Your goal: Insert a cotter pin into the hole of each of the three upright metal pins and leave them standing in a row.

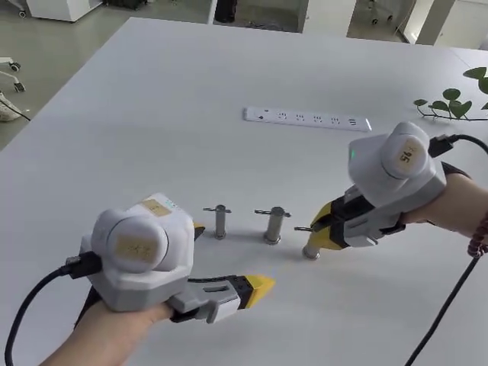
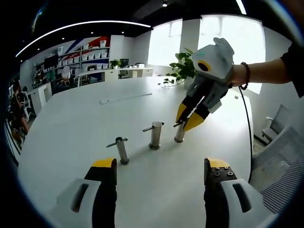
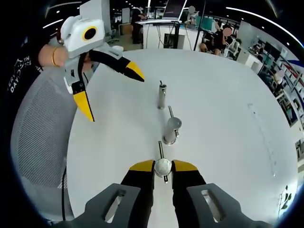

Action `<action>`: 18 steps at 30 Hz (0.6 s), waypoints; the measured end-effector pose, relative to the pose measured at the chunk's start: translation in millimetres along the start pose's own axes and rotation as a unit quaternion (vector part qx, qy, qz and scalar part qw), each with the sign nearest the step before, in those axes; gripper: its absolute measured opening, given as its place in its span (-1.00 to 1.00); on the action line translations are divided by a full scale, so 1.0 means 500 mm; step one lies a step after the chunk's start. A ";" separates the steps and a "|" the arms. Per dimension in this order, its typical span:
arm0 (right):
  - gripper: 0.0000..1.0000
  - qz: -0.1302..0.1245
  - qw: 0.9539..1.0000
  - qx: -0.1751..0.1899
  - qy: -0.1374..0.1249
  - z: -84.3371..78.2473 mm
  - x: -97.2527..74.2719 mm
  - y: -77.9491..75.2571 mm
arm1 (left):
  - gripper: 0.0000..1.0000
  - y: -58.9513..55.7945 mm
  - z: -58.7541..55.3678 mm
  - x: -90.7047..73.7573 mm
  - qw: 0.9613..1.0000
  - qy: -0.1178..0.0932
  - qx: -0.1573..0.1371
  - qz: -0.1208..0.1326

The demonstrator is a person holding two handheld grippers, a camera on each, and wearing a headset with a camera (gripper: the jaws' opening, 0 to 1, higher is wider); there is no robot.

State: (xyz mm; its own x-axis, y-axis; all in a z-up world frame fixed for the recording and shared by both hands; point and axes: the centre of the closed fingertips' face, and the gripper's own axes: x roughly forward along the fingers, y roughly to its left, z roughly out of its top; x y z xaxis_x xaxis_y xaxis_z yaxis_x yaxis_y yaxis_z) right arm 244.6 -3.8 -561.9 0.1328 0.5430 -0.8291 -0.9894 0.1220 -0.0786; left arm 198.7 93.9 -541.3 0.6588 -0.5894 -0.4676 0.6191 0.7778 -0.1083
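Nearest the person, the left gripper (image 2: 160,165) hangs low over the desk (image 1: 152,114) with its jaws spread wide and nothing between them. Its yellow tips point at the row but stand well short of it. A dark cable (image 1: 30,305) trails from its rear and is cut off at the frame edge.

Next come three upright metal pins in a row. In the head view, the left pin (image 1: 220,222) and the middle pin (image 1: 273,227) stand free, each with a cotter pin through its top: the left cotter pin (image 1: 217,209) and the middle cotter pin (image 1: 272,213).

The right pin (image 1: 311,249) stands at the far end of the row, with its head between the jaws of the right gripper (image 3: 163,166). Those jaws are closed in on the head from both sides. The right cotter pin (image 3: 160,151) runs through the head along the gap between the jaws. How far it is seated is hard to make out, as the jaws cover part of it.

Farther back, a white power strip (image 1: 307,118) lies flat on the desk. A leafy plant (image 1: 457,99) reaches in at the far right, cut off by the frame.
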 end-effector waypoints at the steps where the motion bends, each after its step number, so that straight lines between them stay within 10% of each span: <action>1: -0.84 -0.001 1.000 0.000 0.001 -0.001 0.000 -0.003 | 0.53 0.001 0.002 -0.001 1.000 -0.003 0.000 0.000; 18: -0.84 0.001 1.000 -0.011 0.009 -0.010 -0.003 -0.028 | 0.77 0.019 0.016 -0.018 1.000 -0.025 0.008 0.009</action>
State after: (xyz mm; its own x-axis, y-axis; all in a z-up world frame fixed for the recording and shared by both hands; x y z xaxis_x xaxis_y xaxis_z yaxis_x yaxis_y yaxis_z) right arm 258.0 -10.5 -562.3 0.1291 0.5286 -0.8390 -0.9908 0.1025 -0.0879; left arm 201.9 104.9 -530.9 0.6910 -0.5853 -0.4242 0.6132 0.7854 -0.0848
